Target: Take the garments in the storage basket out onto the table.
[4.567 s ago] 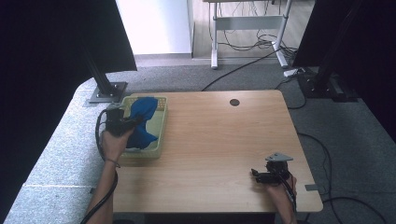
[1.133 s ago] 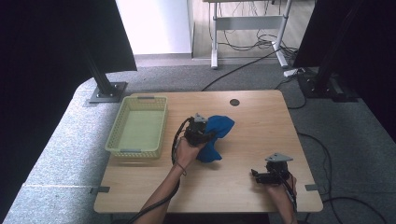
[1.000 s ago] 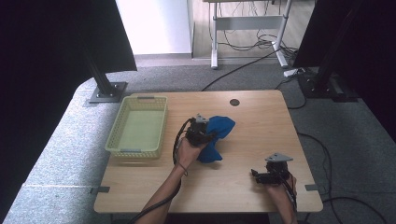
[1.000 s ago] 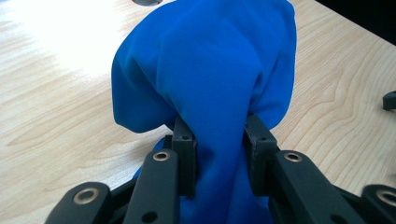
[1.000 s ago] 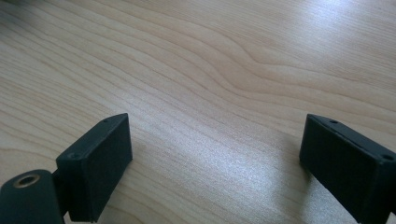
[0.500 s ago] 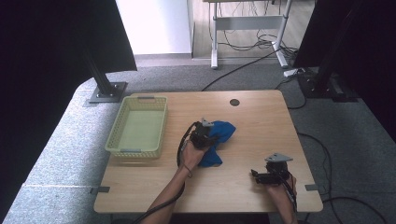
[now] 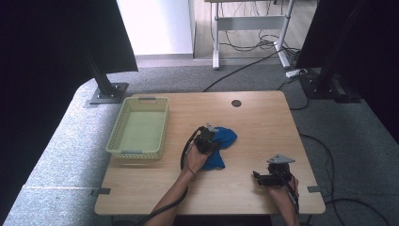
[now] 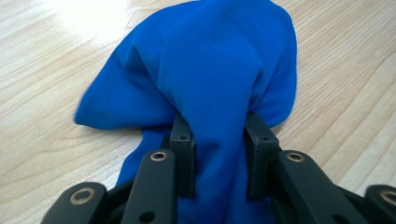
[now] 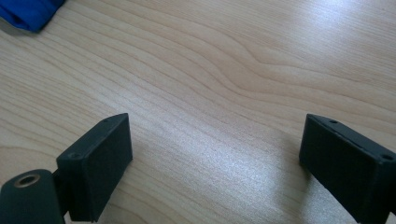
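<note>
A crumpled blue cloth point(image 7: 221, 143) lies on the middle of the wooden table point(image 7: 254, 117). My left gripper point(image 7: 207, 140) sits over it and is shut on a fold of the blue cloth point(image 8: 205, 79), which bunches up between the two black fingers point(image 8: 183, 140). My right gripper point(image 7: 263, 178) rests near the table's front right edge, apart from the cloth, with its jaws wide open over bare wood point(image 9: 215, 135). A corner of the blue cloth point(image 9: 28, 14) shows at the upper left of the right gripper view.
A pale green mesh basket point(image 7: 139, 127) with nothing in it stands at the table's left side. A dark round grommet point(image 7: 236, 103) sits near the far edge. Black stands and cables are on the grey floor beyond the table.
My left gripper has carried the blue cloth out of the basket to the table's middle and lowered it onto the wood. The right gripper has stayed put.
</note>
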`<control>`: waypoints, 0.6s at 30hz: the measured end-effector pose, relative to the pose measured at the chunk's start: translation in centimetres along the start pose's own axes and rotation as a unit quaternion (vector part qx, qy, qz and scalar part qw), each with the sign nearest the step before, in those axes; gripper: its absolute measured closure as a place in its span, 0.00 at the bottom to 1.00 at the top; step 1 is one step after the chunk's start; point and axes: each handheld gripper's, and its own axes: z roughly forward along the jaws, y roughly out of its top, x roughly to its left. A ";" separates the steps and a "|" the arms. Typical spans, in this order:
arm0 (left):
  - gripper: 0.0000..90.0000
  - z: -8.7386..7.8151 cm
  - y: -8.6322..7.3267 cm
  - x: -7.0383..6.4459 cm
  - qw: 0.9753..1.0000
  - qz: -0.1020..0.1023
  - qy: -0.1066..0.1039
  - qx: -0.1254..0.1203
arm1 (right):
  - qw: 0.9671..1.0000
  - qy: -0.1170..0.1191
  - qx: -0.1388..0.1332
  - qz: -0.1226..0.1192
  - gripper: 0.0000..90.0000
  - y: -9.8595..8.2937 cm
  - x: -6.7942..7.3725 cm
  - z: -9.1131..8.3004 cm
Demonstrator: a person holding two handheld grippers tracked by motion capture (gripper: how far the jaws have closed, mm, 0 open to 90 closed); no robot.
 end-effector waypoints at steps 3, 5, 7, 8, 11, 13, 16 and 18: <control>0.76 0.2 -0.1 0.1 1.000 0.000 -0.002 -0.001 | 1.000 0.000 0.000 0.000 0.10 0.0 0.0 0.0; 0.76 0.2 0.0 0.2 1.000 0.003 -0.002 0.001 | 1.000 0.000 0.000 0.000 0.10 0.0 0.0 0.0; 0.75 0.3 0.0 0.3 1.000 0.005 -0.002 0.001 | 1.000 0.000 0.000 0.000 0.10 0.0 0.0 0.0; 0.74 0.4 -0.1 0.4 1.000 0.004 -0.003 0.000 | 1.000 0.000 0.000 0.000 0.10 0.0 0.0 0.0; 0.70 0.6 -0.2 0.5 1.000 0.001 -0.009 -0.005 | 1.000 0.000 0.000 0.000 0.10 0.0 0.0 0.0; 0.67 0.6 -0.3 0.5 1.000 0.005 -0.009 -0.009 | 1.000 0.000 0.000 0.000 0.11 0.0 0.0 0.0; 0.65 0.7 -0.3 0.6 1.000 0.003 -0.011 -0.010 | 1.000 -0.001 0.000 0.000 0.11 0.0 0.0 0.0; 0.61 0.7 -0.2 0.6 1.000 0.001 -0.012 -0.007 | 1.000 -0.001 0.000 0.000 0.11 0.0 0.0 0.0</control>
